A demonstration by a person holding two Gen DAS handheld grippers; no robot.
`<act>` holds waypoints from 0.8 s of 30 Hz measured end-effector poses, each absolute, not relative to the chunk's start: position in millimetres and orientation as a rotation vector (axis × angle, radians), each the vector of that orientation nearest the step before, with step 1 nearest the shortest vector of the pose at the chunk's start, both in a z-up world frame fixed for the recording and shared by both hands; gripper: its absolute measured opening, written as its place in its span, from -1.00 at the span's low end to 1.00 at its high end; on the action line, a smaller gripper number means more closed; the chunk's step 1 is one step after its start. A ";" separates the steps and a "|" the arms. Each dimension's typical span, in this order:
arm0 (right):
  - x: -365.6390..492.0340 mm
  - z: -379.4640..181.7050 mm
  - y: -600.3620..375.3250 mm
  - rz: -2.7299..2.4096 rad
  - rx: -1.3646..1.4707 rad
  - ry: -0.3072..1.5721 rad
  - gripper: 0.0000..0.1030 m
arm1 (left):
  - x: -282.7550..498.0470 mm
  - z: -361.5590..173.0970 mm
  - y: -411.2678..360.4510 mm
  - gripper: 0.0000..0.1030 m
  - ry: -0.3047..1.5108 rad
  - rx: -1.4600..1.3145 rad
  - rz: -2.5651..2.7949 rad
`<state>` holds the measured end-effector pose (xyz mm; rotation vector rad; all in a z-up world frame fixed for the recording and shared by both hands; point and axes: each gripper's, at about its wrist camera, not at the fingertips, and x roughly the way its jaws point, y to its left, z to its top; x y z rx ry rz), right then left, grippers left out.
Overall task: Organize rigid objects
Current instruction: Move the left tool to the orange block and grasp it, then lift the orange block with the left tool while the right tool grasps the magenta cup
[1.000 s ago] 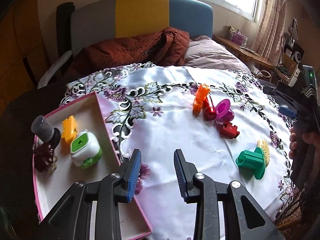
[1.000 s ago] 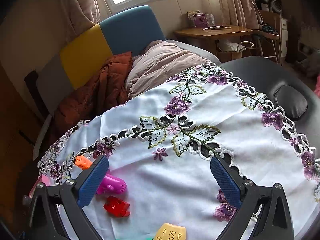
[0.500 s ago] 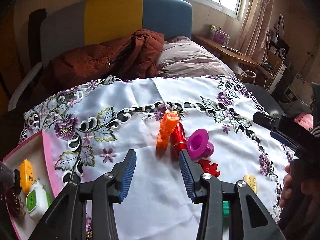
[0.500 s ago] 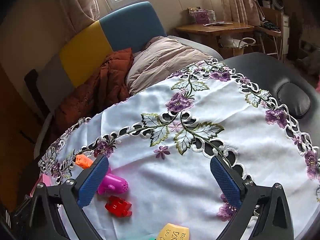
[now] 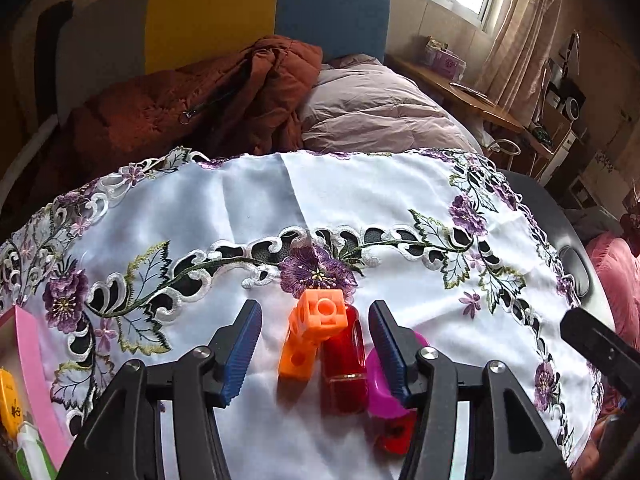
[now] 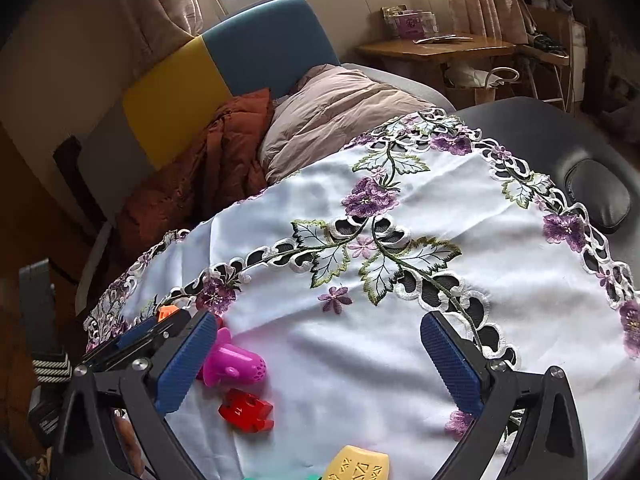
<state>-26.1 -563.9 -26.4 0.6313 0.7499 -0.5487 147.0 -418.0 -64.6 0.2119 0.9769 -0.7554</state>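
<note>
My left gripper (image 5: 314, 350) hovers over the white embroidered cloth with its jaws opening. An orange block (image 5: 316, 332) and a red translucent cylinder (image 5: 346, 368) lie side by side between the pads, untouched. A magenta funnel-shaped piece (image 5: 380, 384) and a small red piece (image 5: 394, 436) sit partly hidden behind the right-hand finger. My right gripper (image 6: 318, 364) stands open and holds nothing. By its left finger lie the magenta piece (image 6: 234, 362) and the red piece (image 6: 246, 410), with a yellow piece (image 6: 358, 466) at the bottom edge.
A pink tray (image 5: 28, 360) at the far left holds a yellow item (image 5: 10, 404) and a green-and-white item (image 5: 32, 452). The black table rim (image 6: 560, 128) shows beyond the cloth. A bed with a rust-coloured jacket (image 5: 208, 100) lies behind.
My left gripper has swung right, away from the pink tray, and now straddles the orange block and red cylinder with wider jaws. It has entered the right wrist view's left edge. The right gripper stayed put.
</note>
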 end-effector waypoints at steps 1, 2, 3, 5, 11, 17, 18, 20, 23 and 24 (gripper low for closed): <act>-25.7 -26.7 -563.5 -0.550 0.628 0.751 0.99 | 150.2 -65.8 -419.5 -0.10 0.982 0.204 -0.760; -25.3 -27.0 -563.1 -0.552 0.623 0.753 0.99 | 152.2 -66.7 -420.6 -0.29 0.984 0.198 -0.776; -24.9 -27.1 -562.5 -0.552 0.617 0.754 0.99 | 153.0 -67.6 -420.4 -0.49 0.986 0.198 -0.782; -24.4 -26.9 -561.3 -0.552 0.602 0.754 0.99 | 151.9 -65.9 -411.2 -0.58 0.979 0.161 -0.791; -23.5 -28.6 -560.0 -0.551 0.585 0.765 0.99 | 128.0 -51.2 -377.5 -0.64 0.929 0.148 -0.826; -22.5 -34.6 -560.7 -0.551 0.593 0.790 0.99 | 100.7 -43.0 -348.3 -0.64 0.931 0.137 -0.847; -21.9 -35.8 -560.4 -0.545 0.597 0.794 0.99 | 96.5 -41.2 -344.2 -0.64 0.929 0.138 -0.852; -20.0 -37.8 -558.7 -0.529 0.598 0.803 0.99 | 87.1 -38.1 -335.0 -0.64 0.922 0.142 -0.856; -15.7 -41.0 -553.8 -0.488 0.599 0.821 0.99 | 76.3 -34.7 -321.9 -0.64 0.924 0.137 -0.860; -14.4 -41.7 -551.8 -0.474 0.597 0.826 0.99 | 73.1 -33.2 -317.1 -0.64 0.923 0.133 -0.861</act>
